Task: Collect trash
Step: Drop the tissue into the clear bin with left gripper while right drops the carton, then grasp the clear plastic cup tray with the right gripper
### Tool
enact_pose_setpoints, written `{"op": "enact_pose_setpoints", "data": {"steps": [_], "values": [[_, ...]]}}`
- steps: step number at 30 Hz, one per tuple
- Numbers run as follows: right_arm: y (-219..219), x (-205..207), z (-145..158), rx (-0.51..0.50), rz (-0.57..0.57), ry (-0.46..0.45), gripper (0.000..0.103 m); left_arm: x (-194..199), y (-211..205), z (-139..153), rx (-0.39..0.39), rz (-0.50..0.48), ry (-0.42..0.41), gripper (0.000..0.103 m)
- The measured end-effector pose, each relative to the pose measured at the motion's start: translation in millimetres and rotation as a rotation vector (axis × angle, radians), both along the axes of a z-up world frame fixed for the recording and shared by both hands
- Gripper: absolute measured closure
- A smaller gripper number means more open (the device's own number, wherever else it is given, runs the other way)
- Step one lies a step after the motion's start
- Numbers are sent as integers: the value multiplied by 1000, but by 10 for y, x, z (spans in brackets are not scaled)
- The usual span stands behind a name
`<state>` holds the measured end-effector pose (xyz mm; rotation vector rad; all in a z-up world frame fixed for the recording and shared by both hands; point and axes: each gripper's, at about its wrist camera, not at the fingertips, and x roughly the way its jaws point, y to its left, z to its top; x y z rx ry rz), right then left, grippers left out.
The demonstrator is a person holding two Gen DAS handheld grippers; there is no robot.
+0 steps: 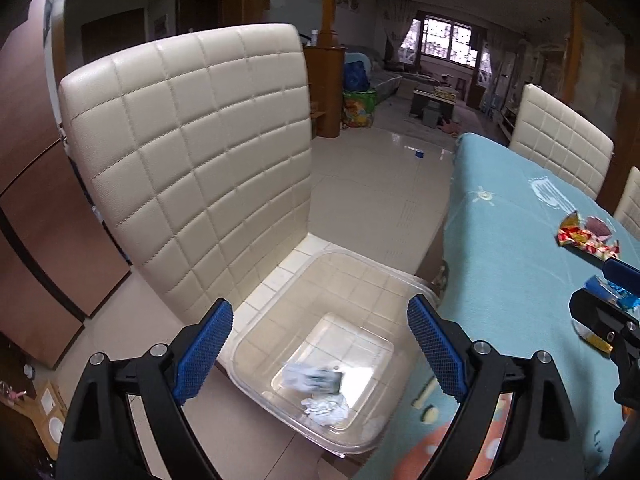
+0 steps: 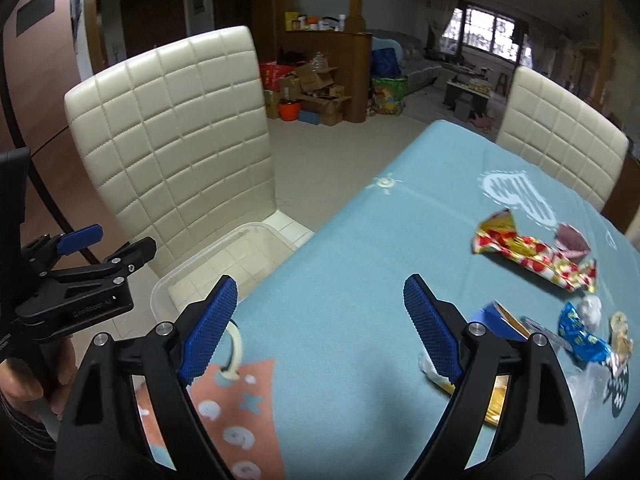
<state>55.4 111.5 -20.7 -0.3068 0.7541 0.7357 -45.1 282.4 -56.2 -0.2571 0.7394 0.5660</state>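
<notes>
My left gripper [image 1: 320, 312] stands open above a clear plastic bin [image 1: 240, 344] on a cream chair seat. In the bin lie a crumpled white paper [image 1: 326, 410] and a blurred grey-white wrapper [image 1: 314, 378]. My right gripper [image 2: 320, 288] is open over the blue tablecloth [image 2: 360, 240], nothing between its fingers. To its right lie a red-and-yellow wrapper [image 2: 532, 254], a blue foil wrapper [image 2: 580, 334], a white paper ball [image 2: 592, 308] and a blue packet [image 2: 500, 320]. A yellow-white wrapper [image 2: 436, 376] is partly hidden behind the right finger.
The quilted cream chair [image 1: 192, 152] holding the bin is pushed against the table's left edge. Another cream chair [image 2: 560, 132] stands at the table's far side. A pale ring [image 2: 236, 352] lies near the table's left edge. Tiled floor lies beyond.
</notes>
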Motion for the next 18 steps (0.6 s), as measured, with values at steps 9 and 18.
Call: {"op": "enact_pose_setpoints", "data": {"steps": [9,18], "values": [[-1005,52,66,18,-187,-10,10,265,-709,116,-6,-191,10,16],[-2119,241,-150,-24,-435,19,4,642,-1607,86,-9,-392,59,16]]}}
